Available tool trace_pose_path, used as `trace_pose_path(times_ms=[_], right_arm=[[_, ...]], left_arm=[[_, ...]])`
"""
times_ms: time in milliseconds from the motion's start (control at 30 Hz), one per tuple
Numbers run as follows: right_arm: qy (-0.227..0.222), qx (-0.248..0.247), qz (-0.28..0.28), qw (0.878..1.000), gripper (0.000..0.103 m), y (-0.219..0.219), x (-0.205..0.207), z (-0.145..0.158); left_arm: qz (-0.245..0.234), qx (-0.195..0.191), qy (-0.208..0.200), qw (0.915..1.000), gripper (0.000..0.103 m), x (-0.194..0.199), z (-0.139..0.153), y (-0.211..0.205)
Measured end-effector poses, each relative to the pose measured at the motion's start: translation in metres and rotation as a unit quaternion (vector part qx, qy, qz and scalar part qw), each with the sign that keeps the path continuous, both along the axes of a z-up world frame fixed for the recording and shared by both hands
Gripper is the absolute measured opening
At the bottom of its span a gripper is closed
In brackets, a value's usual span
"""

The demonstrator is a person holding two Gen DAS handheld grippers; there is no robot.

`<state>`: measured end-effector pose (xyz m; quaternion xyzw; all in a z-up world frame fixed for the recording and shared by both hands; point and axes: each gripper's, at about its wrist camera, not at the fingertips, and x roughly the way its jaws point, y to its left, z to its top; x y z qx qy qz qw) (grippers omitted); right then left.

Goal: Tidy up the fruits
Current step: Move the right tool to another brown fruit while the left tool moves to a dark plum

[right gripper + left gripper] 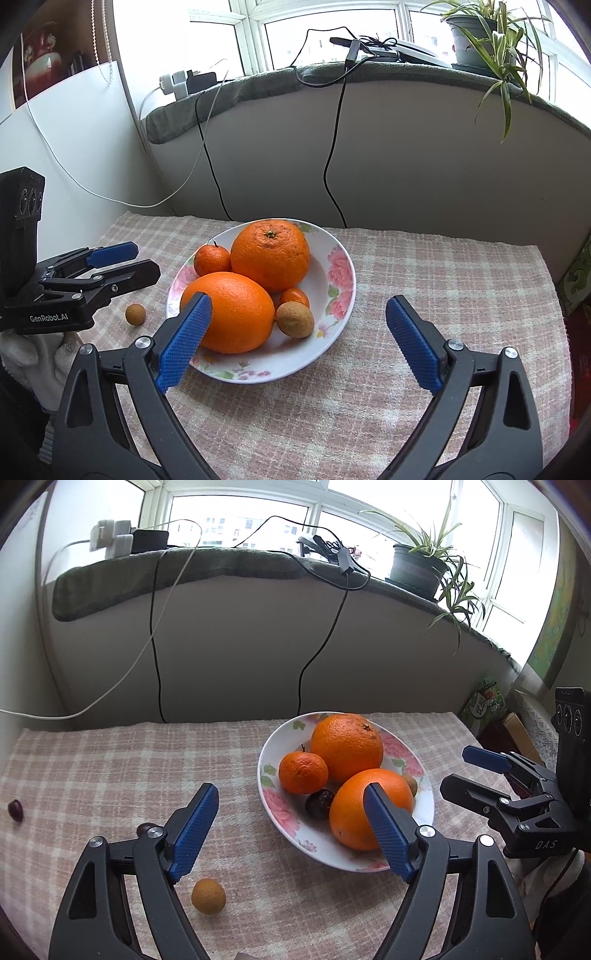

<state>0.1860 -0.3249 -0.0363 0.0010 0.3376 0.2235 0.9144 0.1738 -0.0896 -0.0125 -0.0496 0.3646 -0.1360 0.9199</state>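
Dimpled oranges (269,254) fill a glossy floral plate (340,295) on the woven plaid surface (443,266); one matte round longan (208,895) lies beside it. Left tool (291,830), marked "GenRobot.AI", and right tool (295,339) gape released, ribbed blue pads (184,343) empty.

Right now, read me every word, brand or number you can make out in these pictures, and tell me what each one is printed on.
"GenRobot.AI" – white print on the body of the left tongs, seen from the right wrist.
"DAS" – white letters on the body of the right tongs, seen from the left wrist.
Green packet beside the table: printed characters, too blurred to read.
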Motion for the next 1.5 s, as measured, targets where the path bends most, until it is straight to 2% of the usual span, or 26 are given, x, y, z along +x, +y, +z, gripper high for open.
trace_pose_path(times_ms=[367, 767, 1333, 1500], right_arm=[[-0.009, 0.004, 0.006, 1.0, 0.097, 0.005, -0.015, 0.011], [-0.018, 0.006, 0.033, 0.999, 0.097, 0.029, -0.038, 0.021], [-0.015, 0.0, 0.117, 0.993, 0.097, 0.093, -0.054, 0.017], [-0.008, 0.0, 0.149, 0.989, 0.097, 0.116, -0.058, 0.01]], left_arm=[[0.011, -0.002, -0.015, 0.9998, 0.081, -0.019, 0.012, 0.013], [0.037, 0.001, -0.027, 0.999, 0.081, -0.044, 0.019, 0.041], [0.106, 0.002, -0.007, 0.9944, 0.081, -0.063, -0.003, 0.12], [0.109, 0.002, 0.002, 0.994, 0.078, -0.063, -0.012, 0.133]])
